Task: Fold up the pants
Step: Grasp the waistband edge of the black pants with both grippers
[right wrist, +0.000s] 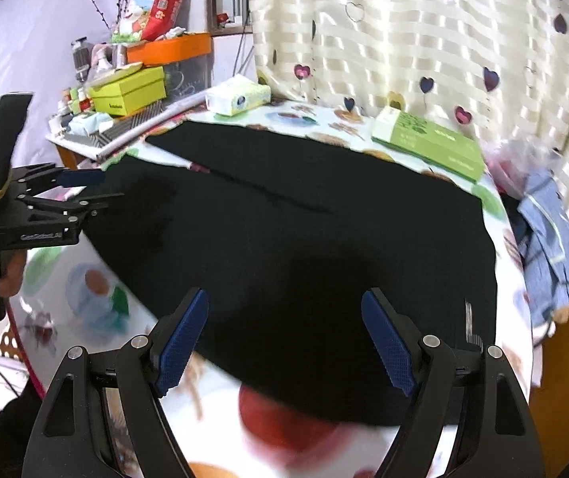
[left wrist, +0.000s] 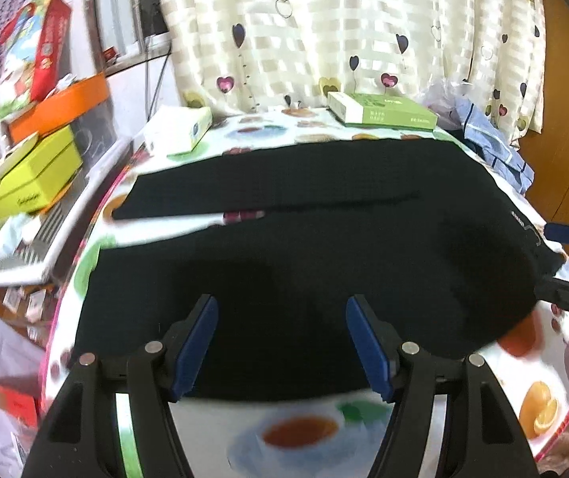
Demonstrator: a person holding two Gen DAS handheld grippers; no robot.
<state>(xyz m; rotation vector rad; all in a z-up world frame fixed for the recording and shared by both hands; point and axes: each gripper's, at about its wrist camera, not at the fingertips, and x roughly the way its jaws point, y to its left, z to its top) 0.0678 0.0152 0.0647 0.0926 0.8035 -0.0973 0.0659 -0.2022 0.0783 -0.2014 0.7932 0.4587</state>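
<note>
Black pants (left wrist: 304,239) lie flat on the fruit-print tablecloth (left wrist: 539,398), ahead of both jaw sets; left gripper (left wrist: 282,342) and right gripper (right wrist: 284,342) gape wide, empty; near hem blurred

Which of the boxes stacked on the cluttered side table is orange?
The flat orange box in the middle of the stack: it sits above the lime-green box and below the red picture carton.

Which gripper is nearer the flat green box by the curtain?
Right. The right gripper hovers over the waist end of the black pants, the side where the green box lies. The left gripper is over the leg end, farther away.
</note>
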